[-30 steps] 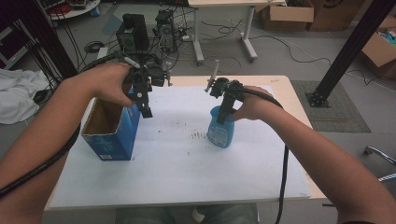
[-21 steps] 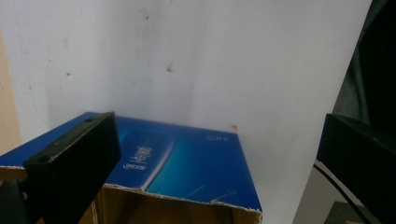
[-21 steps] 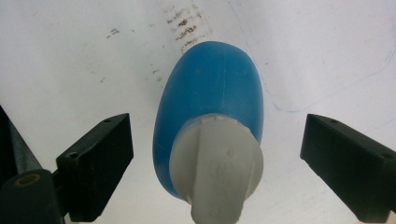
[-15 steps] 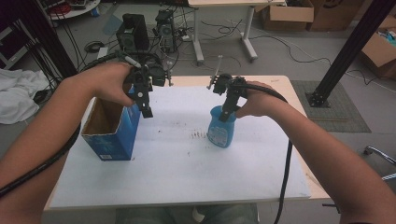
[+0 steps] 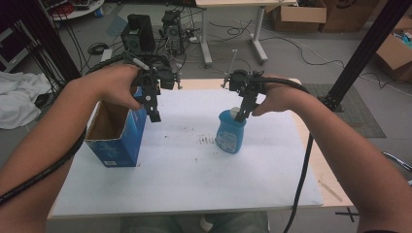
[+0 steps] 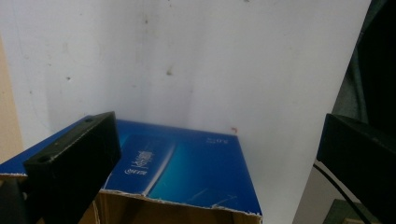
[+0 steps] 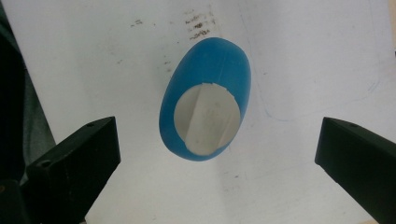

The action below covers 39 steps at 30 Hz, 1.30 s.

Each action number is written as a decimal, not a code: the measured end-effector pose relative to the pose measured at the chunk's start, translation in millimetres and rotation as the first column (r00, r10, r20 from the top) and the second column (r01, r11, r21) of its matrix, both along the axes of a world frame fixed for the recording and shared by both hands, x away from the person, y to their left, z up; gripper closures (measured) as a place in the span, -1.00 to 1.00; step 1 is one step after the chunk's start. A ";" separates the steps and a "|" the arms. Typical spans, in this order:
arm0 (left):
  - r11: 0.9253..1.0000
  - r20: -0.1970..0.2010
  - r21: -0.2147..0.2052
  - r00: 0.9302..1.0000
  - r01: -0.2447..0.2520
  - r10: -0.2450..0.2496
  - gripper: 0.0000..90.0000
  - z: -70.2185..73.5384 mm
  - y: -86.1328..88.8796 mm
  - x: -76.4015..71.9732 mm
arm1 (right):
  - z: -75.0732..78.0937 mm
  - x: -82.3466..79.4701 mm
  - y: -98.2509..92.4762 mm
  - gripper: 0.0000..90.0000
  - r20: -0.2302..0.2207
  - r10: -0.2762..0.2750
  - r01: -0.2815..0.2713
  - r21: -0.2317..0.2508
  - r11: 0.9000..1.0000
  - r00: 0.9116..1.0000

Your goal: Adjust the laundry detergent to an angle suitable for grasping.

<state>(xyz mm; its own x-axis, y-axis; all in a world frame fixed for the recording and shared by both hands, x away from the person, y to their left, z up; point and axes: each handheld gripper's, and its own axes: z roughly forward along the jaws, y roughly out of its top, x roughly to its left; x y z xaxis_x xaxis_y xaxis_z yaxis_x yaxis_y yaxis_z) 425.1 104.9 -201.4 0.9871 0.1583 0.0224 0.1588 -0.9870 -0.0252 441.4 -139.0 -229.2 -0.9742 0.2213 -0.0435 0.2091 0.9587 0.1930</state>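
Blue bottle point(image 5: 231, 136) standing upright right of centre in the high view, on the white sheet of the bench point(image 5: 194, 184); seen from straight above in the right gripper view point(image 7: 205, 100), centre frame, as an oval body with a flat pale cap point(image 7: 208, 116). Probably moulded plastic: smooth, likely slippery on the curved shoulders, stiff at the cap and neck, somewhat yielding at the broad faces. Weight not readable, since the fill level is hidden. Best taken across the narrow width of the oval just under the cap, or on the cap itself, rather than across the long axis where the fingers could slide off.

Right gripper point(image 5: 241, 110) poised directly over the cap, fingers point(image 7: 74, 158) spread wide to either side of the bottle, touching nothing.

Further out, at the left of the high view, open blue carton point(image 5: 116, 138) standing upright with torn top flaps; thin cardboard, light, easily crushed or tipped. Left gripper point(image 5: 154, 116) hanging just beside its upper right edge, fingers point(image 6: 74, 158) wide apart and empty, the carton's blue side point(image 6: 187, 168) low in that gripper's view.
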 end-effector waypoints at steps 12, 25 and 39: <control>1.000 0.000 -0.008 1.000 0.000 0.000 -1.00 -0.8 0.9 0.6 | 11.8 4.0 -25.6 -1.00 0.027 0.093 -0.093 -0.010 0.996 0.995; 1.000 -0.003 -0.009 1.000 -0.001 0.001 -1.00 -1.0 1.6 1.1 | 17.1 1.7 -42.4 -1.00 0.028 0.140 -0.138 -0.058 0.989 0.990; 1.000 -0.015 -0.008 1.000 0.002 -0.002 -1.00 -7.2 -1.2 3.0 | 20.6 -0.4 -50.2 -1.00 0.047 0.130 -0.126 -0.065 0.990 0.990</control>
<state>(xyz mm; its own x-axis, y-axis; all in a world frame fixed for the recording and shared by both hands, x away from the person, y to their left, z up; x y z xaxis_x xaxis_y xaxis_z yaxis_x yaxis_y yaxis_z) 428.2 103.7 -208.6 0.9876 0.1568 0.0064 0.1569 -0.9874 -0.0193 441.0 -189.2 -208.6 -0.9905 0.0903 -0.1037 0.0754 0.9873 0.1396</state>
